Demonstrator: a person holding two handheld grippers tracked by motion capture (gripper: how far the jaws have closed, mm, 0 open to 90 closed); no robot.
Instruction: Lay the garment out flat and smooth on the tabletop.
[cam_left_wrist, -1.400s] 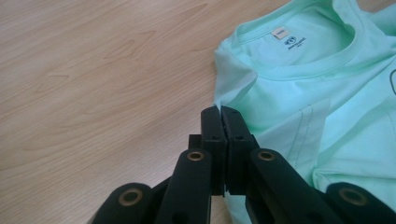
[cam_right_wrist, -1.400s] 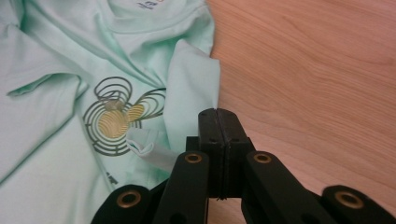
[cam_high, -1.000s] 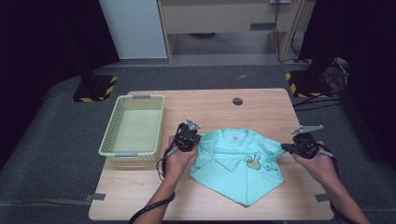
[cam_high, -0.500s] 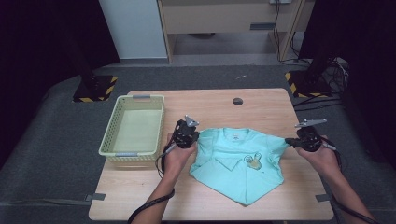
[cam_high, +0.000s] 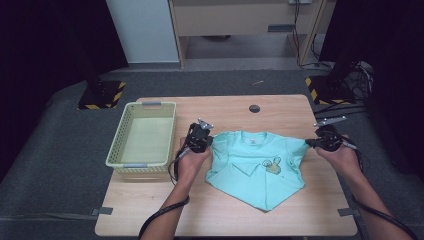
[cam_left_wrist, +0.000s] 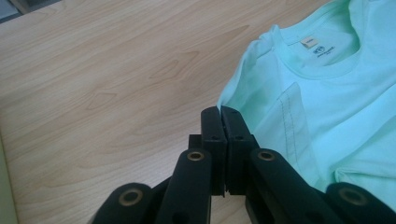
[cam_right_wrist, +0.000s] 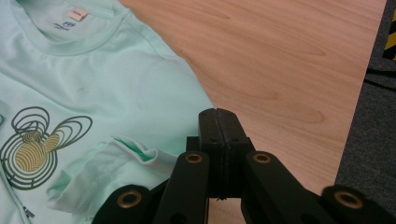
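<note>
Right now both grippers, the left gripper and right gripper, are sitting pinched together beside the half-folded shirt lying mid-table, holding nothing visible, so any lift is risking grabbing air or dragging the folds loose.

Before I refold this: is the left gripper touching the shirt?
Cannot tell. In the left gripper view the shut left gripper overlaps the shirt edge; no contact or gap shows plainly.
</note>
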